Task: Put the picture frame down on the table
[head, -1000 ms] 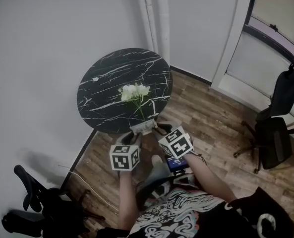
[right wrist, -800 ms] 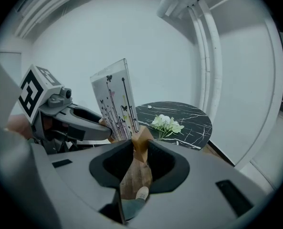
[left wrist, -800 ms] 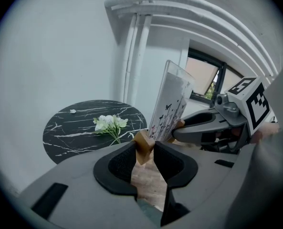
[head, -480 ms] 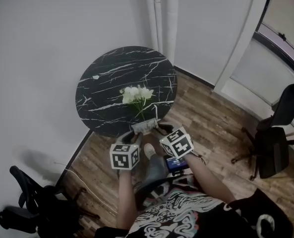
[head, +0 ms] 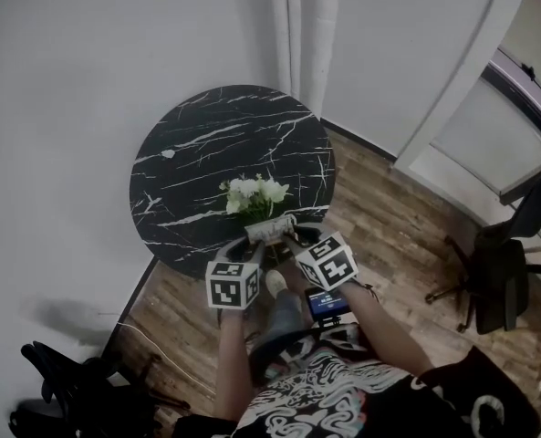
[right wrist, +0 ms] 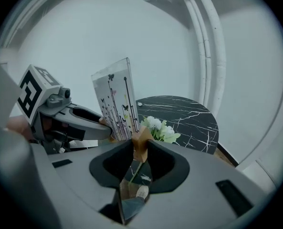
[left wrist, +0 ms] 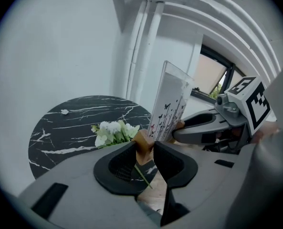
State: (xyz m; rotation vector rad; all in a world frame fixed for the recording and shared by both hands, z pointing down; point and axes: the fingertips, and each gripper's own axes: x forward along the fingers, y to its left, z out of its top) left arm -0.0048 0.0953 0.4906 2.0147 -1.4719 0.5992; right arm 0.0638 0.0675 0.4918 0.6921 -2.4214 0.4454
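**Round marble surface, frame held over its near edge**

Black marble with white veins forms the round surface [head: 165,167], which stands on a wooden floor [head: 389,217] in the corner of a white wall [head: 69,80]. A bunch of white flowers [head: 252,192] lies on it close to the near edge. Just in front of the flowers, over that near edge, the picture frame [left wrist: 172,104] stands upright between the two tools. It is a clear panel printed with thin stems and butterflies, set on a wooden foot [left wrist: 142,144]. The left hand-held gripper [left wrist: 143,149] has its jaws pressed together on one end of that foot. The right hand-held gripper [right wrist: 141,144] pinches the other end the same way, so the two face each other across the panel. Whether the foot touches the marble cannot be told; floor shows below the jaws in both gripper views. A dark office chair [head: 503,272] stands well apart, to the right.
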